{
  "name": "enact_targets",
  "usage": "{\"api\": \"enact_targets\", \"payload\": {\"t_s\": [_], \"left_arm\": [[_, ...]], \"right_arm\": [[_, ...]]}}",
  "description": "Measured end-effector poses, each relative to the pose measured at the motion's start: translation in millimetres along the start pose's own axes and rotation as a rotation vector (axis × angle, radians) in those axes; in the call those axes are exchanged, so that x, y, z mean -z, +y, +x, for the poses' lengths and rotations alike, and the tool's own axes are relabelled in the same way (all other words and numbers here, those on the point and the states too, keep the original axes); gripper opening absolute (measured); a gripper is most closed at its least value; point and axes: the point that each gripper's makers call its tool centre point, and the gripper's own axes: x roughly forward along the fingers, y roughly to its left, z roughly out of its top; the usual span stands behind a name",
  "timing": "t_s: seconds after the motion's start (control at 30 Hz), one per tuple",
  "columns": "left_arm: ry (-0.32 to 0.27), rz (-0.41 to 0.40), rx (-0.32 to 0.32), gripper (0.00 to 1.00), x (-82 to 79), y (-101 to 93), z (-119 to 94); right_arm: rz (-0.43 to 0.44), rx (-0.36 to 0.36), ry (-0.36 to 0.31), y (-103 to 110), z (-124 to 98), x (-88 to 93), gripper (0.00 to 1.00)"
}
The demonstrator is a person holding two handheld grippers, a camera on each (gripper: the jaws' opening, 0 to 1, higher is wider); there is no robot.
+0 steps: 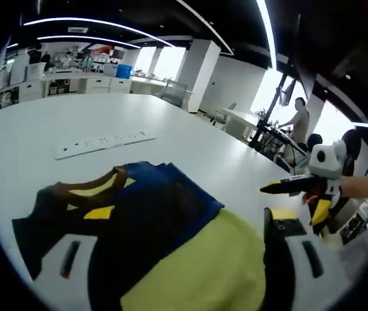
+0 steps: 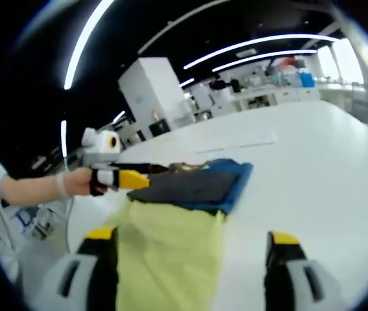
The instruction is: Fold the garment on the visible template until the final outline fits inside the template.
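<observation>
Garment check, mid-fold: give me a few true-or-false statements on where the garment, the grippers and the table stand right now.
1. The garment lies on a white table. True.
2. The garment is one plain red colour. False: it shows blue, dark and yellow-green panels.
3. In the right gripper view, the left gripper reaches over the garment's far edge. True.
4. A white power strip lies on the table beyond the garment. True.
5. The power strip rests on top of the garment. False: it lies apart, on bare table.
</observation>
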Motion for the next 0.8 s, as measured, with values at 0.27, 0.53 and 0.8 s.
{"api": "enact_targets", "payload": {"t_s": [0.27,0.53,0.8], "left_arm": [[-0.008,0.010,-0.030,0.89,8.6,14.7,-40],[0.018,0.023,-0.083,0.89,35.1,25.8,-76],[0.014,0.030,-0.128,0.88,47.0,38.0,-113]], "right_arm": [[-0.025,0.011,0.008,1,-8,1.1,0.95],[-0.037,0.016,0.024,3,-14,5.2,0.94],[-0.065,0.007,0.045,7,-15,6.3,0.94]]}}
